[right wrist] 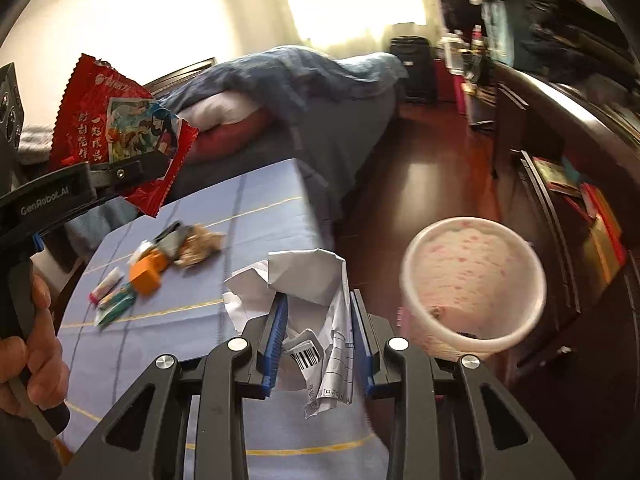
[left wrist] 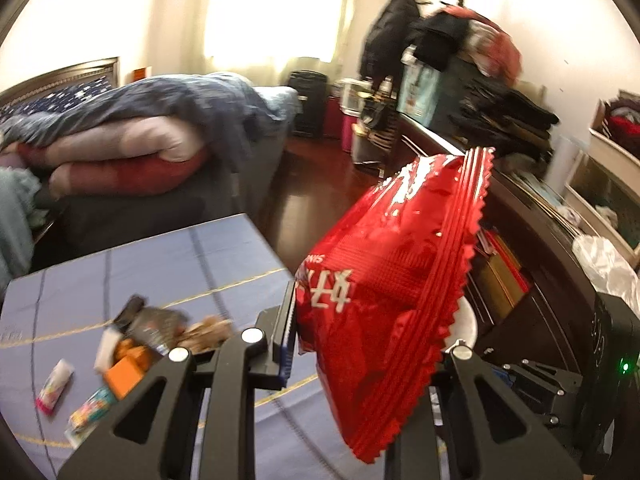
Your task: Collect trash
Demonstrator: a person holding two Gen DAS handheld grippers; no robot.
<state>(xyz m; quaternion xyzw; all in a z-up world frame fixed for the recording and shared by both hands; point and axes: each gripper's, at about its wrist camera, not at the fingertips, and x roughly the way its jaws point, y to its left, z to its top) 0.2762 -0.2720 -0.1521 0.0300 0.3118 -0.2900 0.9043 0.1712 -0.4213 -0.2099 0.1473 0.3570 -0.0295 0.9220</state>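
My left gripper [left wrist: 360, 344] is shut on a red snack wrapper [left wrist: 392, 280], held up above the table's right edge; it also shows in the right wrist view [right wrist: 116, 132] at upper left. My right gripper [right wrist: 318, 332] is shut on a crumpled white paper with a barcode [right wrist: 316, 312], above the blue tablecloth [right wrist: 200, 280]. A white bin with pink spots [right wrist: 472, 280] stands open just right of the right gripper, below table height. Its rim peeks out behind the wrapper in the left wrist view [left wrist: 466, 324].
Several small pieces of trash lie on the table: an orange box [right wrist: 148, 272], a brown crumpled wad [right wrist: 200, 244], a dark wrapper [right wrist: 176, 236], small colourful packets [right wrist: 114, 300]. A bed with bedding [left wrist: 140, 132] stands beyond. A dark cabinet [right wrist: 560, 200] is at right.
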